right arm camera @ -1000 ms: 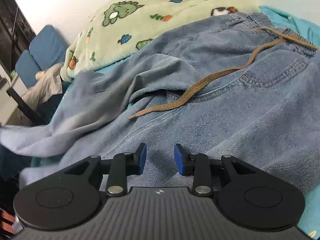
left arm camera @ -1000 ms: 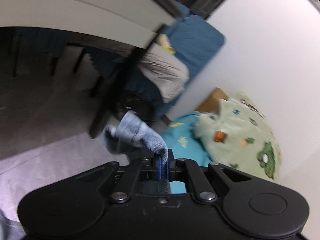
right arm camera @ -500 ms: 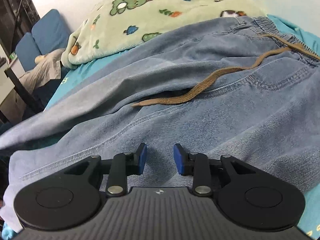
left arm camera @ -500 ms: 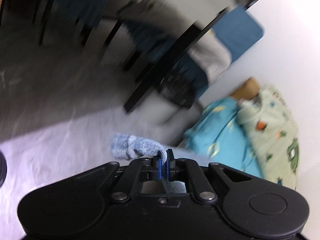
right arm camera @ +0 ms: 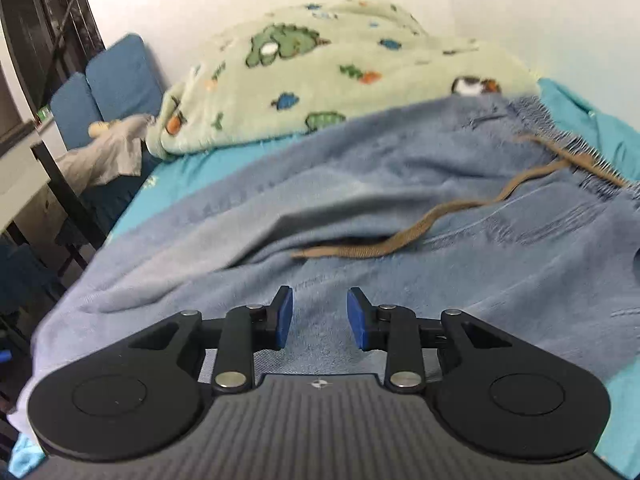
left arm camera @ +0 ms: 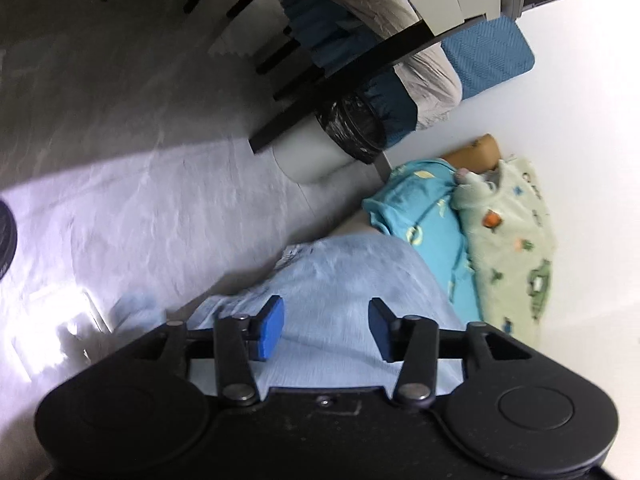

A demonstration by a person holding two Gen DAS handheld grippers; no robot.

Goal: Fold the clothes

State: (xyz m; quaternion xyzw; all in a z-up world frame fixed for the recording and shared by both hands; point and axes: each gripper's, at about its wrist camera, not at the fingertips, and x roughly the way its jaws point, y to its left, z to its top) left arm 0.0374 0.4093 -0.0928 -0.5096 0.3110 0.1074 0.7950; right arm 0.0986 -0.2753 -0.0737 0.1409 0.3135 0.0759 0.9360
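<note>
Right wrist view shows the denim trousers [right arm camera: 400, 216] spread lengthwise on the turquoise bedsheet [right arm camera: 180, 176], still rumpled, with both the right gripper [right arm camera: 320, 314] and left gripper [left arm camera: 326, 326] spread and empty, so folding seems barely begun.

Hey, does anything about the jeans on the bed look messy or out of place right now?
Yes. The light blue denim jeans lie rumpled, one fold bunched mid-leg, and their brown drawstring trails loose across the fabric. One leg end hangs toward the floor.

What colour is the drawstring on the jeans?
Brown drawstring, clearest in the right wrist view.
</note>
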